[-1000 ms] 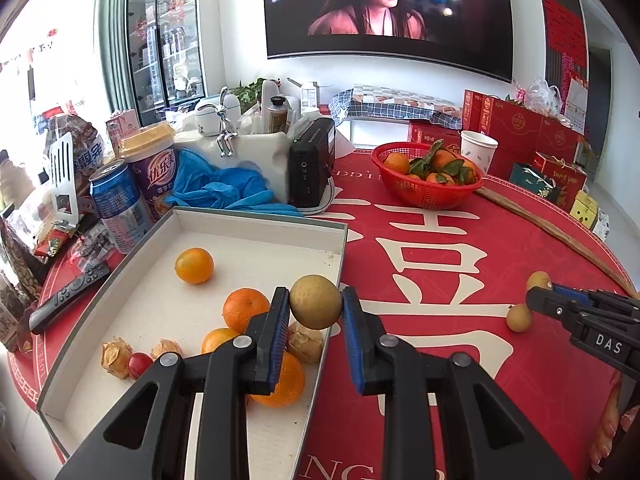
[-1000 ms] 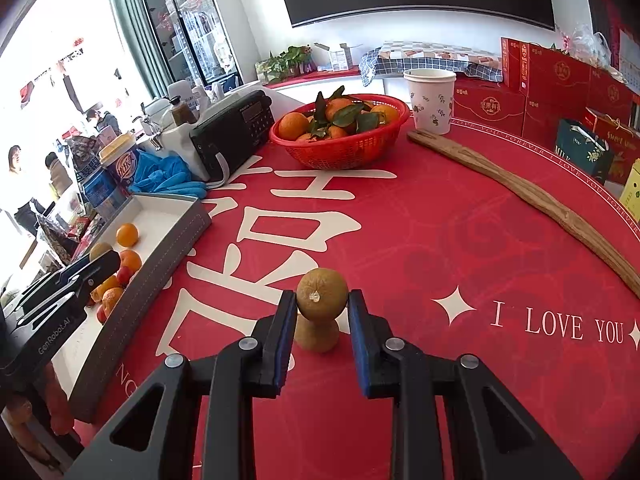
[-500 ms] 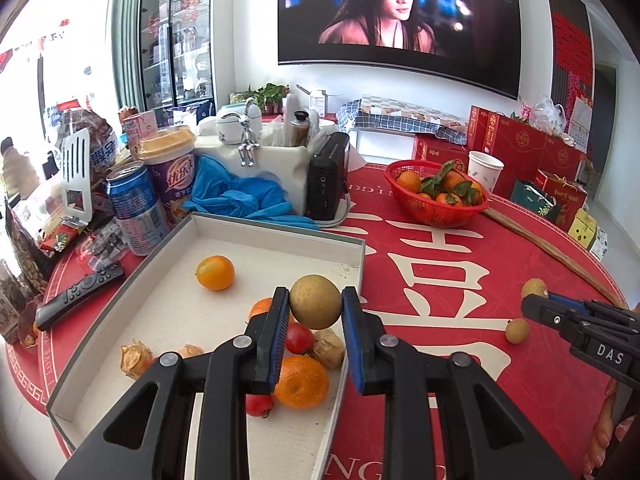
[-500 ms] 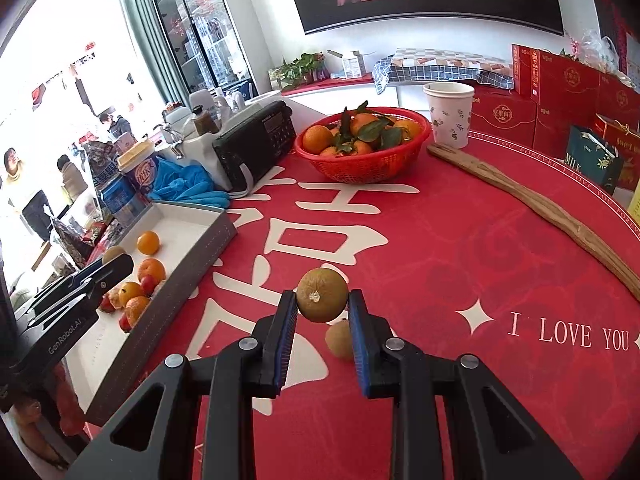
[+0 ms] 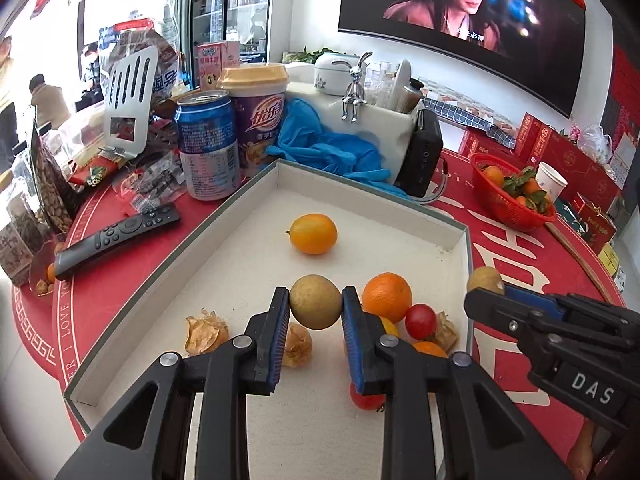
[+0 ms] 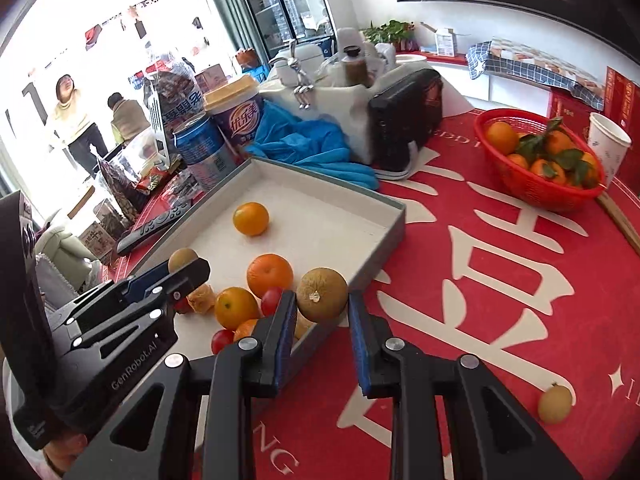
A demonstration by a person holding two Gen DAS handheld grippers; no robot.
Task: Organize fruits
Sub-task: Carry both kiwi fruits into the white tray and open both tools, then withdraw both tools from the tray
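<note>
Left gripper [image 5: 315, 308] is clamped on a brown fruit [image 5: 315, 306], both blue pads pressed to its sides, and holds it above the near part of the white tray [image 5: 456, 236]. Under and around it in the tray lie a big orange [image 5: 386, 296], a cherry tomato [image 5: 420, 321], papery husked fruits [image 5: 206, 330] and, farther in, a lone small orange [image 5: 313, 233].

Right gripper [image 6: 321, 312] is likewise closed on a second brown fruit [image 6: 322, 294], which hangs over the tray's near right wall [image 6: 394, 226], just beside the heap of oranges [image 6: 269, 275]. In the left view this gripper [image 5: 486, 286] comes in from the right, level with the tray's right edge; in the right view the left gripper [image 6: 188, 268] crosses the tray's near left part, so the two tools crowd the same near end.

A third brown fruit [image 6: 554, 403] lies alone on the red cloth [image 6: 500, 280], near right, well apart from the tray. Far right stands a red basket [image 6: 532, 188] of leafy oranges with a paper cup [image 6: 608, 144] beside it. Along the tray's far side sit blue gloves [image 5: 328, 152], a black radio [image 5: 424, 156], a blue can [image 5: 208, 148] and a purple cup [image 5: 260, 116]; a remote [image 5: 116, 236] lies left of the tray
</note>
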